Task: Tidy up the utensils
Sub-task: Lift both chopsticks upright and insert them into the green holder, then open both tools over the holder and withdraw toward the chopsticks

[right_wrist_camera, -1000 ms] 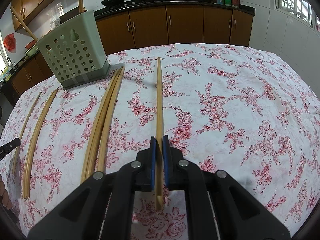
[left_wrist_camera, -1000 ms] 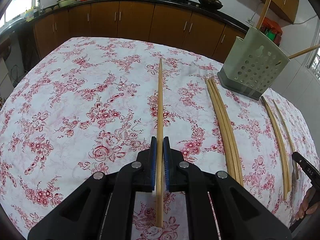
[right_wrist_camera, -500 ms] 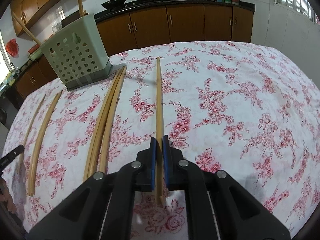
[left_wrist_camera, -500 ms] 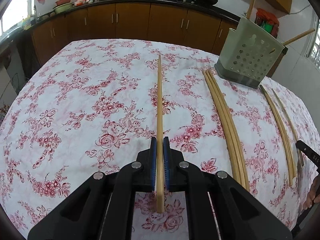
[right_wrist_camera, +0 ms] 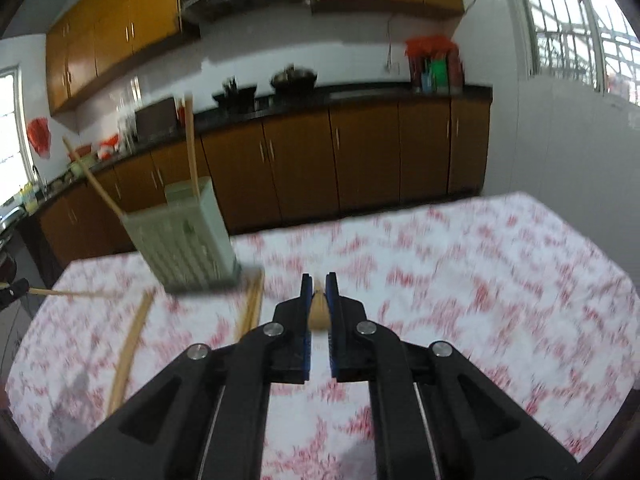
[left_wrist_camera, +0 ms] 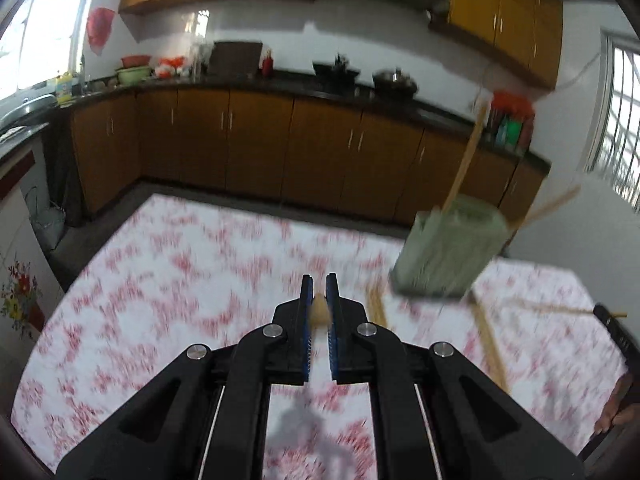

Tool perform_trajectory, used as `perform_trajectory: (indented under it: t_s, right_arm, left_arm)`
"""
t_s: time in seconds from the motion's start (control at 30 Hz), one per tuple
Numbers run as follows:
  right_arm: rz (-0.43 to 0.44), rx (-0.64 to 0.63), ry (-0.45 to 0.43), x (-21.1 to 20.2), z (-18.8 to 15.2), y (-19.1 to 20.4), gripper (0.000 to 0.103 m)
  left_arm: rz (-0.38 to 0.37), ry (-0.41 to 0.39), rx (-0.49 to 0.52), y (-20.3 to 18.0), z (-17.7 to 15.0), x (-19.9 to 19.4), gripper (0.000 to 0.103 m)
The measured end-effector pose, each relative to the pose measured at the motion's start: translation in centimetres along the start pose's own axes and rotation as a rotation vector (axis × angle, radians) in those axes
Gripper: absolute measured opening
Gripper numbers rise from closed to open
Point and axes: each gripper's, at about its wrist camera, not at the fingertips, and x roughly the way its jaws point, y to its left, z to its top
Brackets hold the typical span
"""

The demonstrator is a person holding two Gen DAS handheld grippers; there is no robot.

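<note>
Two wrist cameras look out over a table covered in a white cloth with red flowers [left_wrist_camera: 168,280], in a kitchen with brown cabinets; both views are smeared by motion blur. The left gripper [left_wrist_camera: 319,300] is closed on a wooden chopstick [left_wrist_camera: 319,314], seen end-on as a pale stub pinched between its blue pads. The right gripper [right_wrist_camera: 319,300] is likewise clamped on its own chopstick [right_wrist_camera: 319,314], also seen end-on. Both sticks appear lifted clear of the cloth. A pale green perforated utensil holder [left_wrist_camera: 448,252] stands on the table toward the right of the left view and toward the left of the right view [right_wrist_camera: 188,240], with two chopsticks already leaning out of its top. More loose chopsticks [right_wrist_camera: 128,352] lie flat on the cloth near the holder. Judging from this, the next step is likely to carry the held sticks to the holder. The risks are plain: each stick is held near one end, so its long free part may swing or pivot in the pads during a fast move; a tip could catch the holder's rim or the sticks already inside and tip the light holder over; and with both grippers heading for one opening, the sticks may cross or knock each other.
</note>
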Motion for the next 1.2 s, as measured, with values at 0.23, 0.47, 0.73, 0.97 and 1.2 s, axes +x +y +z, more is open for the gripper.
perform_trajectory:
  t_s: [0.23,0.47,0.73,0.97,1.2]
  right_arm:
    - [0.058,0.014,-0.067,-1.5,3.1,0.4,0.008]
    - [0.274,-0.001,-0.089,-5.9,9.0,2.2,0.008]
    - [0.342,-0.104,-0.139,-8.3,13.1,6.2,0.008]
    - [0.308,-0.121,-0.079,-3.3,15.3,8.6,0.008]
    - [0.306,-0.102,0.050,2.2,14.4,9.5,0.008]
  left_arm:
    - [-0.030,-0.039,0.012,-0.8,2.7,-1.3,0.007]
    - [-0.151,-0.092,0.046,-3.7,5.9,-4.6,0.007]
    - [-0.189,-0.284,0.092,-9.0,9.8,-6.5,0.007]
    - [-0.178,-0.363,0.069,-11.9,11.4,-4.0,0.007]
    - [-0.152,-0.338,0.081,-12.8,10.3,-0.1,0.007]
